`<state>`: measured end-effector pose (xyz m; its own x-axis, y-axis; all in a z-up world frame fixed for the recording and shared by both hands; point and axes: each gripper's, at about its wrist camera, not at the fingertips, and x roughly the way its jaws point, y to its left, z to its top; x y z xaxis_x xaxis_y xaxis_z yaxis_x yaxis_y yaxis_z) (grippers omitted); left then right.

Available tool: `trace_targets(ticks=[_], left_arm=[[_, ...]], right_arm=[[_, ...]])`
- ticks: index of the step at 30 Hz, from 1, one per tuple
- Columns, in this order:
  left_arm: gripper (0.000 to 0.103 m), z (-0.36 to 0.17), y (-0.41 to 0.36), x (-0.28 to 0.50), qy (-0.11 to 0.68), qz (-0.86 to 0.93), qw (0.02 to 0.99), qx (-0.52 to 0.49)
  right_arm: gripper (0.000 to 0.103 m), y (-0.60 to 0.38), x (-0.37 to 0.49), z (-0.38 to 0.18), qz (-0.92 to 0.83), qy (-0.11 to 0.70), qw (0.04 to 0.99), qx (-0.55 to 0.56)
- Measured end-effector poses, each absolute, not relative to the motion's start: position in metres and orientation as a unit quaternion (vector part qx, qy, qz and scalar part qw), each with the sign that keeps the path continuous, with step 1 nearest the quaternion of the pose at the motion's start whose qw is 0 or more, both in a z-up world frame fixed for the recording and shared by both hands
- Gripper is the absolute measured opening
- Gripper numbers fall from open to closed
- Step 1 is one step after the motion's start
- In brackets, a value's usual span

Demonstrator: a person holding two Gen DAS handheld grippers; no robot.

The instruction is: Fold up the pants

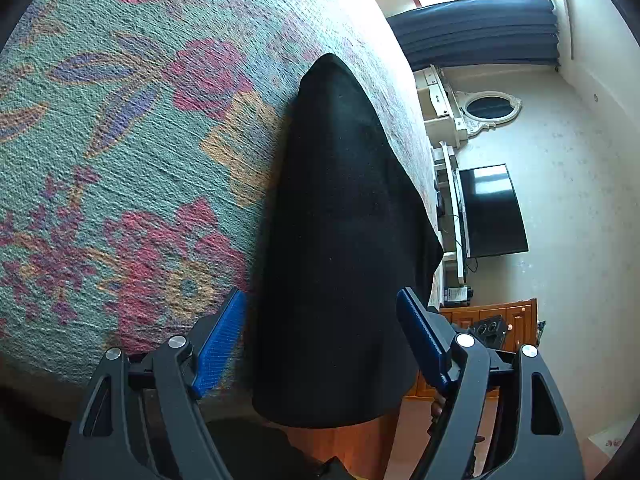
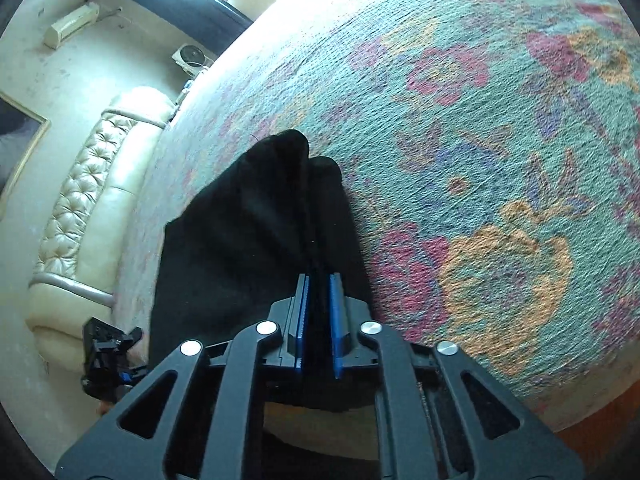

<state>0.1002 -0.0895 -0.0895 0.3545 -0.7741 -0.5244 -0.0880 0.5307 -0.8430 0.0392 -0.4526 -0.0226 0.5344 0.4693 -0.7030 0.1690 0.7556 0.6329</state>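
right gripper [image 2: 319,312] pinches the black pants [image 2: 256,240]; left gripper [image 1: 322,344] gapes wide around them. they look partly folded lengthwise on the floral bedspread [image 1: 120,120], cross folds remaining.

The left tongs [image 1: 322,344] were matte black, with two angled link arms on each side, each pierced by a triangular cutout and capped by a round silver screw head. Their fingers [image 1: 222,344] wore bright blue pads with a fine ribbed texture. The right tongs [image 2: 319,320] had the same build: black linkages, four silver screw heads in a row, and thin blue pads [image 2: 335,320] edged in black.
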Motion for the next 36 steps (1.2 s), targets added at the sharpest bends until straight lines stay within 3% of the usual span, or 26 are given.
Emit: trace_targets(ticks=[1, 2, 3, 9, 12, 17, 19, 21, 25, 36], left_arm=[[0.076, -0.091, -0.09, 0.098, 0.512, -0.244, 0.707, -0.423], [0.076, -0.092, -0.091, 0.098, 0.511, -0.245, 0.706, -0.425], [0.076, -0.094, -0.089, 0.097, 0.511, -0.246, 0.705, -0.426], [0.077, -0.1, -0.095, 0.09, 0.504, -0.259, 0.696, -0.442], [0.079, -0.101, -0.099, 0.089, 0.494, -0.267, 0.692, -0.454], [0.079, -0.1, -0.099, 0.084, 0.47, -0.278, 0.695, -0.467], [0.075, -0.1, -0.099, 0.082, 0.466, -0.281, 0.699, -0.465], [0.054, -0.103, -0.101, 0.081, 0.48, -0.27, 0.706, -0.446], [0.044, -0.101, -0.102, 0.081, 0.482, -0.259, 0.727, -0.414], [0.039, -0.1, -0.098, 0.081, 0.492, -0.243, 0.736, -0.396]], right_arm=[[0.066, -0.458, 0.036, -0.021, 0.091, 0.468, 0.809, 0.344], [0.076, -0.462, 0.034, -0.019, 0.088, 0.463, 0.81, 0.348], [0.081, -0.466, 0.034, -0.019, 0.089, 0.464, 0.808, 0.352], [0.082, -0.469, 0.021, -0.06, 0.135, 0.485, 0.749, 0.429], [0.087, -0.46, 0.022, -0.062, 0.155, 0.475, 0.747, 0.44], [0.085, -0.437, 0.021, -0.066, 0.18, 0.476, 0.751, 0.42], [0.07, -0.432, 0.022, -0.063, 0.173, 0.482, 0.763, 0.394], [0.06, -0.431, 0.022, -0.064, 0.171, 0.484, 0.767, 0.386], [0.05, -0.429, 0.016, -0.069, 0.17, 0.481, 0.766, 0.39], [0.048, -0.426, 0.016, -0.072, 0.166, 0.47, 0.771, 0.398]])
